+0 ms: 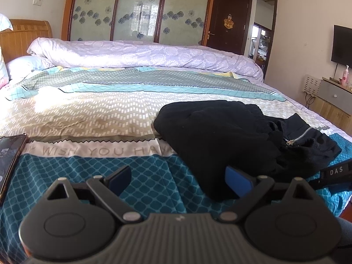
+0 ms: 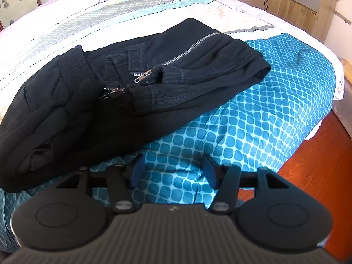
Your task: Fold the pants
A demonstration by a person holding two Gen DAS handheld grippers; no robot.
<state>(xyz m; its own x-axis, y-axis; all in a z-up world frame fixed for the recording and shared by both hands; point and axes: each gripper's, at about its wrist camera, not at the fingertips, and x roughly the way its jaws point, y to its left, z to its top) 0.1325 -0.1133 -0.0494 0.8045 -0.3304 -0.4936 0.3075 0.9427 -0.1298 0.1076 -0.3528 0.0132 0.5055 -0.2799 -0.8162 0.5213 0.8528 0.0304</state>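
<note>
Down low in the left wrist view, the left claw [image 1: 179,179] stands wide open with nothing between its blue pads [image 1: 238,182]; the right-hand pad sits just at the near edge of the black pants [image 1: 220,136], though whether it touches the cloth I cannot tell. Beneath it lies the teal-patterned part of the bedspread [image 1: 143,176]. The right claw [image 2: 173,172] is likewise spread open and holds nothing, its blue pads [image 2: 137,171] hanging over the teal bedspread [image 2: 253,121] just short of the pants' near edge.

The pants [image 2: 110,101] lie in a folded, bunched bundle on the bed, toward its foot-end corner. A silver zipper [image 2: 189,48] runs slantwise across the upper layer, a zipper pull [image 2: 140,78] rests near the ribbed band, and a second pull [image 2: 112,91] shows just beside it. Thick folds are stacked at the bundle's left end in the right wrist view.

Outward from there, a phone [image 1: 10,160] lies on the bedspread at the left edge, well apart from the pants. A lilac quilt [image 1: 143,54] is heaped along the far side of the bed, with a wardrobe with flowered panels [image 1: 140,8] behind it, a dark door [image 1: 228,19] open beside that, and a television [image 1: 342,44] on the right wall. Red-brown floor [image 2: 312,165] shows past the bed corner.
</note>
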